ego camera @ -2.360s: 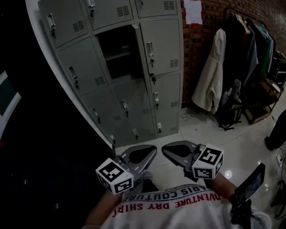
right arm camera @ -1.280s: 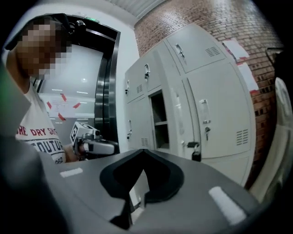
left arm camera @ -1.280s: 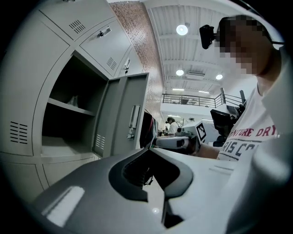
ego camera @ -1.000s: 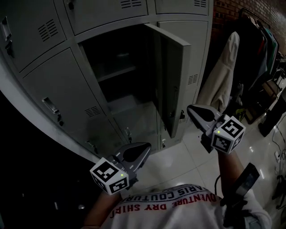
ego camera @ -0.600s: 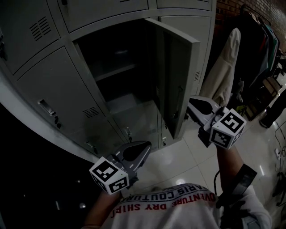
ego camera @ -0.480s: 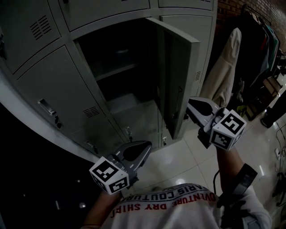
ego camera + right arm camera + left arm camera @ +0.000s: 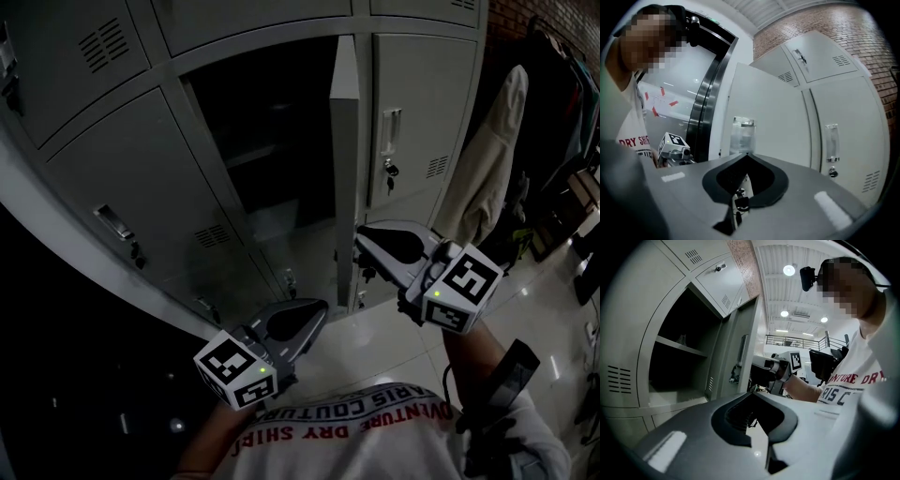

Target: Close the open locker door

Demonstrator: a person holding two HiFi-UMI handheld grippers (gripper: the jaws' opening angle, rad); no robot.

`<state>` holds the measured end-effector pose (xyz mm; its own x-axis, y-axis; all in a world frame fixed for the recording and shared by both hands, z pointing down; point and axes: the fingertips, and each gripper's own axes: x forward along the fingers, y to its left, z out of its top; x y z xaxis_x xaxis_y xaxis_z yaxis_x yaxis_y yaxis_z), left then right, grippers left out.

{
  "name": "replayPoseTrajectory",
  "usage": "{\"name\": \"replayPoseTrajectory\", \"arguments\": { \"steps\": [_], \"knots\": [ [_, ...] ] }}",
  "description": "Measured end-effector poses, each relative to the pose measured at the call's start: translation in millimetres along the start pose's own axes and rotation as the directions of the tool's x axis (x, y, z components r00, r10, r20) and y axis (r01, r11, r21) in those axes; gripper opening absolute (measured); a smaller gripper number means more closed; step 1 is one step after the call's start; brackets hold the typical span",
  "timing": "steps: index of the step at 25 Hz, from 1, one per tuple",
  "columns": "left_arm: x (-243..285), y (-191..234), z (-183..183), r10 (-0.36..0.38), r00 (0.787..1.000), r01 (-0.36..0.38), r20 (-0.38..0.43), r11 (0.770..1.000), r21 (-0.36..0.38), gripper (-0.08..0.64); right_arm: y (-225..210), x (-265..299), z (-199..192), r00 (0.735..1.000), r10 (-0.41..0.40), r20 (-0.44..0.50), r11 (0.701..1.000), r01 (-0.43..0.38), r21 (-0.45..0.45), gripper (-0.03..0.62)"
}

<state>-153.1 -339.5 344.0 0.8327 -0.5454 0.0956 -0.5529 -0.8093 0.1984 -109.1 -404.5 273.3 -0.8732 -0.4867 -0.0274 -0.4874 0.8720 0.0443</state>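
**Right jaws sit on the door's outer face; the push goes left**

The tall grey metal locker door (image 7: 345,169) stands swung out from the bank of lockers. The head view sees it almost edge-on, long axis upright, free edge toward the person. Its dark open compartment (image 7: 272,141) lies just to its left, and the hinge side appears to be at the far right of that opening.

The right gripper (image 7: 361,242) is low on the door's right, outer face, at or very near the lock; contact cannot be confirmed. Its jaws are clenched tip to tip and grasp nothing. The right gripper view looks along them at the pale door panel (image 7: 764,117) and its clear handle plate (image 7: 742,133).

The left gripper (image 7: 317,309) hangs lower and nearer the person, left of the door and apart from it. Its jaws are also pressed together and empty.

The right hand is plainly better placed. Closing calls for a sideways shove leftward and away, sweeping the free edge into the opening.
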Motion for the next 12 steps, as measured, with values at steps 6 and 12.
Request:
{"name": "replayPoseTrajectory", "arguments": {
  "steps": [6, 12],
  "knots": [
    [-19.0, 28.4, 4.6, 0.041, 0.999, -0.041, 0.022, 0.999, 0.000, 0.003, 10.4, 59.4, -6.3, 0.997, 0.076, -0.009, 0.997, -0.076, 0.011, -0.005],
    [-36.9, 55.6, 8.7, 0.072, 0.996, -0.072, 0.048, 0.997, -0.019, 0.003, 4.2, 114.8, -16.5, 0.996, 0.080, -0.037, 0.997, -0.080, 0.018, -0.005]
  ]
}}
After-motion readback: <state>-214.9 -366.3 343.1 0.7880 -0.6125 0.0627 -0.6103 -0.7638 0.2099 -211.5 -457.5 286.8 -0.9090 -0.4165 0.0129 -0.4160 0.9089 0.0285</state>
